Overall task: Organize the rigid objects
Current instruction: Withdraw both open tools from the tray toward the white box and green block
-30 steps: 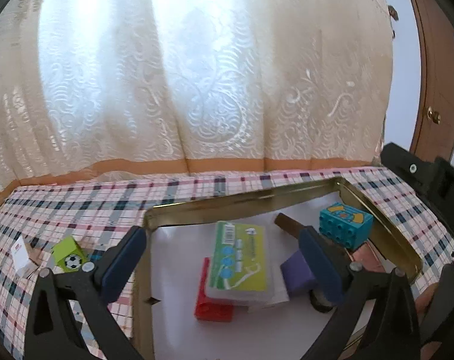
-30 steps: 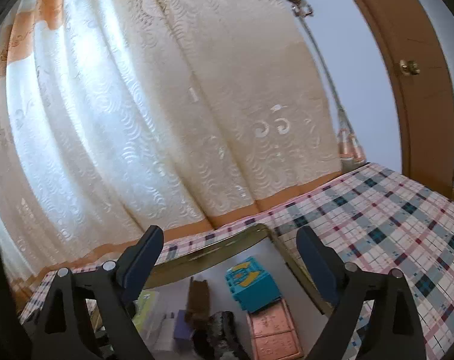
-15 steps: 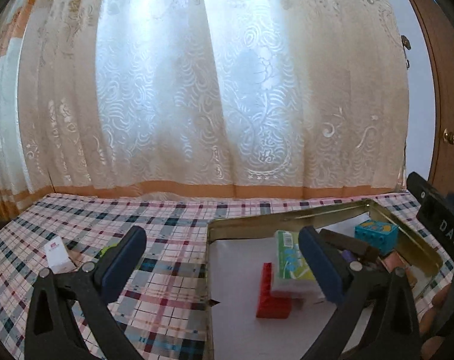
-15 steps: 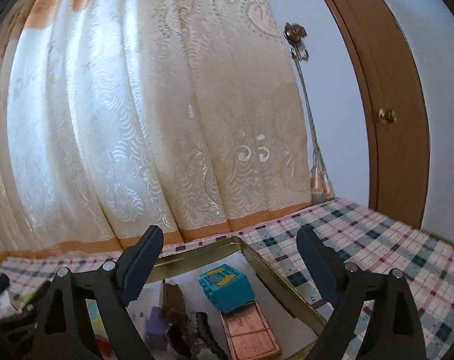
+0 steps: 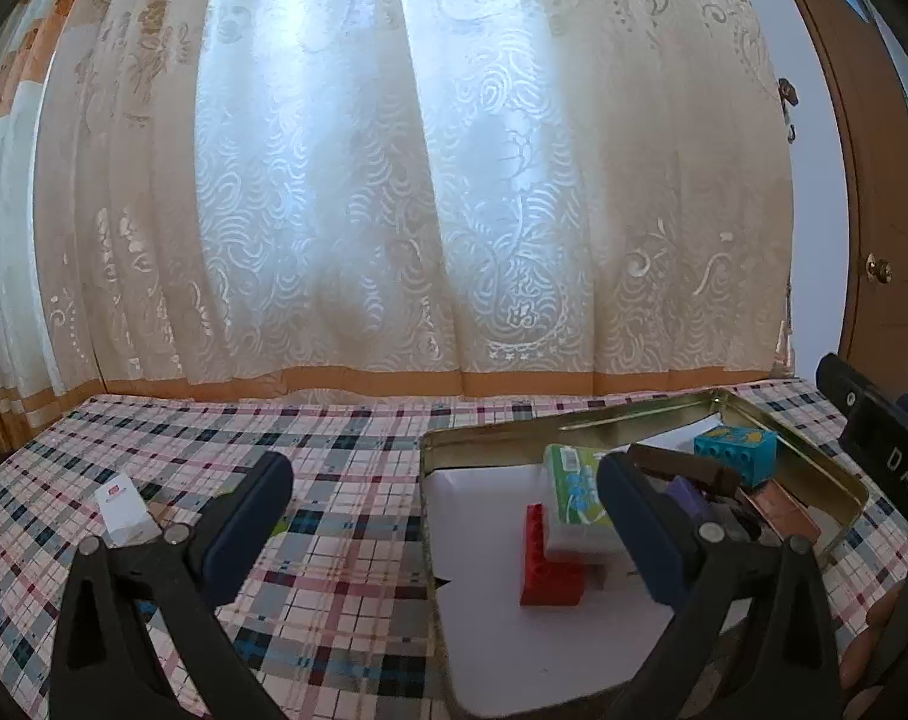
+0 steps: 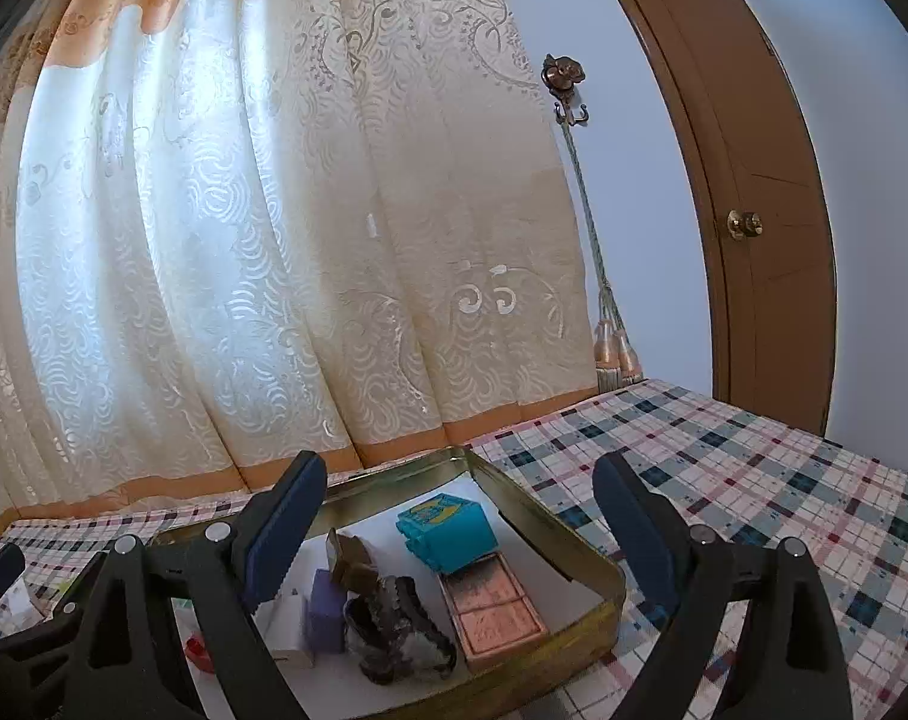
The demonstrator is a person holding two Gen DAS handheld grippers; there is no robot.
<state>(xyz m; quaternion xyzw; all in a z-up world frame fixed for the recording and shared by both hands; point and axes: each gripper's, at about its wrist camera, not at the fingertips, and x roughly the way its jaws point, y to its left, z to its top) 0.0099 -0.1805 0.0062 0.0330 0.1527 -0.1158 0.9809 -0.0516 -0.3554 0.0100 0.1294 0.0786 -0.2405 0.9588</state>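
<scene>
Though unseen rightward, white box left.

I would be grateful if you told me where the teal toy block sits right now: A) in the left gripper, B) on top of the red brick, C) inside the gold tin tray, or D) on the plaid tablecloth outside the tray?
C: the teal block rests inside the gold tin tray, by its far corner beside the copper-coloured tile; both grippers are open and empty.
</scene>
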